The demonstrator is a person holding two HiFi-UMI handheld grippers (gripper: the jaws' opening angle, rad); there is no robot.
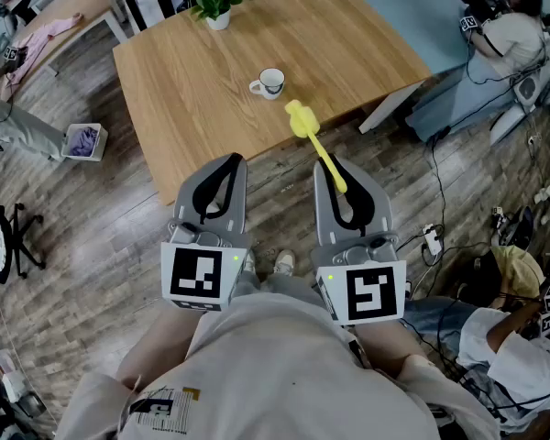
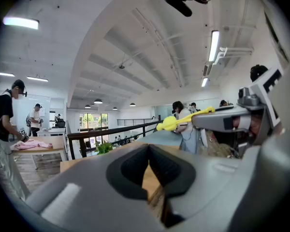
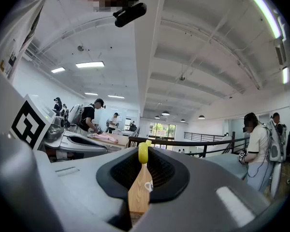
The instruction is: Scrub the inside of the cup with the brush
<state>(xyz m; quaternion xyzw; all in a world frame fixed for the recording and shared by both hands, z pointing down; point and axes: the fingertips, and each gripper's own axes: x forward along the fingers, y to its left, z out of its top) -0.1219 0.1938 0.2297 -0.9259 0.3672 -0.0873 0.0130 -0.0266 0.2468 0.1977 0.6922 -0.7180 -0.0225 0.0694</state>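
**Brush in Right Claw, Cup on Desk**

The cup (image 1: 269, 82) is white with a dark printed band, and its handle is on the left. It stands upright near the middle of the wooden desk (image 1: 183, 99), well apart from both claws. The print is too small to read. The right claw (image 1: 333, 167) is clenched on the handle of a yellow brush (image 1: 312, 136), whose head points toward the cup. The left claw (image 1: 229, 161) is clenched with nothing in it.

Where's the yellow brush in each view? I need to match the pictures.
Head view: yellow brush centre, sticking out of the right gripper.
Left gripper view: brush right of centre, above the jaws.
Right gripper view: brush centre, clamped between the jaws.
Shared landmark: the wooden table.
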